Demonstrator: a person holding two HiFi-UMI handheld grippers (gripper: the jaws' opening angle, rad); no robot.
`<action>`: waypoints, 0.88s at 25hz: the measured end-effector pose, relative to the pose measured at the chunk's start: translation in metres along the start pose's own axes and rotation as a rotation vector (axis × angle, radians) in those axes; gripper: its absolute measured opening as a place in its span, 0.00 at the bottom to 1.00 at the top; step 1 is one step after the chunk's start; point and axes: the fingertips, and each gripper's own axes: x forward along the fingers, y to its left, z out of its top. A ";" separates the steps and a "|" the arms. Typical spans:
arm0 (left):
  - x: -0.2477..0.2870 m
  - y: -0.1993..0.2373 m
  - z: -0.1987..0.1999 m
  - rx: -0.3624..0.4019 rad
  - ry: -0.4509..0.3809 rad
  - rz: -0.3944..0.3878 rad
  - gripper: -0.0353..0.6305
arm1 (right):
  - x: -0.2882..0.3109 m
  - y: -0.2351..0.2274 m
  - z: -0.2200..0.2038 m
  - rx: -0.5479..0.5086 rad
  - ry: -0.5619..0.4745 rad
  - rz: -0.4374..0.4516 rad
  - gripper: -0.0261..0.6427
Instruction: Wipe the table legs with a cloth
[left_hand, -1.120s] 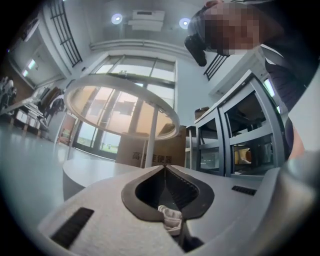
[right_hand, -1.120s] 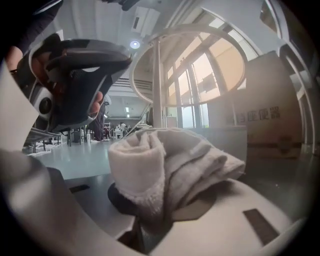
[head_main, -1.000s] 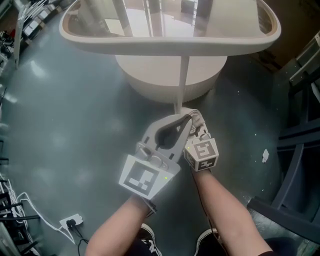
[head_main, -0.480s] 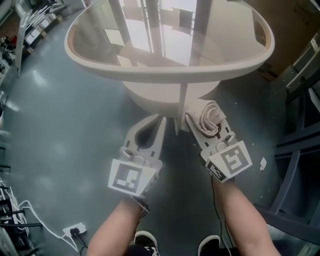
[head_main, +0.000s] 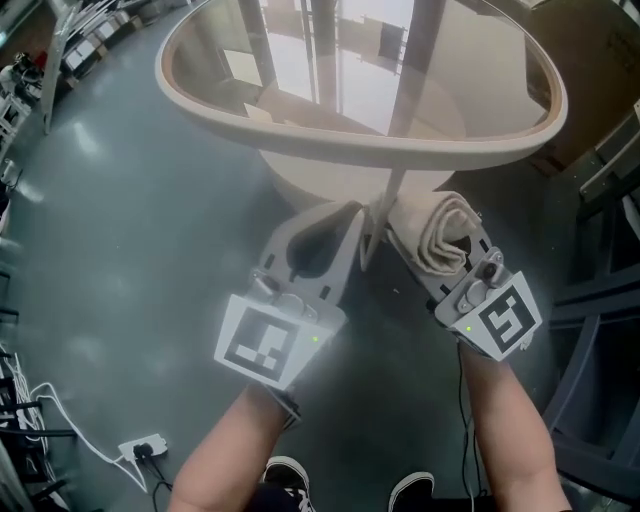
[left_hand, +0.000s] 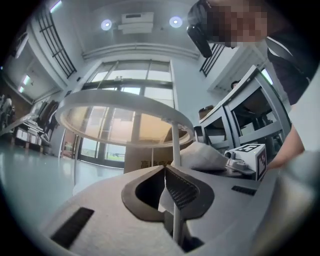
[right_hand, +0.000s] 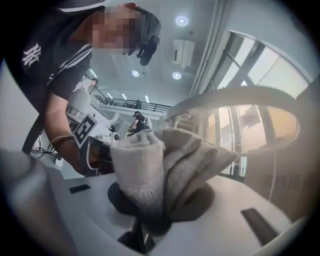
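Observation:
A round glass-topped table (head_main: 360, 150) with a cream rim stands on a thin white leg (head_main: 388, 192) above a round cream base (head_main: 300, 180). My left gripper (head_main: 355, 212) lies just left of the leg, jaws shut tip to tip with nothing held. In the left gripper view the leg (left_hand: 175, 140) rises right behind the gripper (left_hand: 165, 169). My right gripper (head_main: 410, 225) sits just right of the leg, shut on a rolled beige cloth (head_main: 440, 232). The cloth (right_hand: 160, 165) bulges out of that gripper (right_hand: 152, 200) and hides its fingertips.
Dark metal frames (head_main: 600, 270) stand close on the right. A power strip with white cables (head_main: 140, 445) lies on the grey floor at the lower left. The person's shoes (head_main: 285, 470) are at the bottom edge. Shelving (left_hand: 250, 115) shows to the right in the left gripper view.
A second ago both grippers were pressed together low on the leg. The right gripper with the cloth has since swung out to the leg's right, and the grippers now sit apart.

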 end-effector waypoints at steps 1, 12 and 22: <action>-0.002 -0.003 -0.010 -0.007 0.006 -0.004 0.06 | -0.002 0.004 -0.019 0.030 0.024 -0.002 0.17; -0.027 -0.057 -0.094 -0.089 0.049 -0.062 0.06 | -0.014 0.036 -0.189 0.389 0.190 -0.149 0.18; -0.025 -0.079 -0.081 -0.109 0.152 -0.127 0.06 | -0.053 0.085 -0.260 0.687 0.513 -0.192 0.17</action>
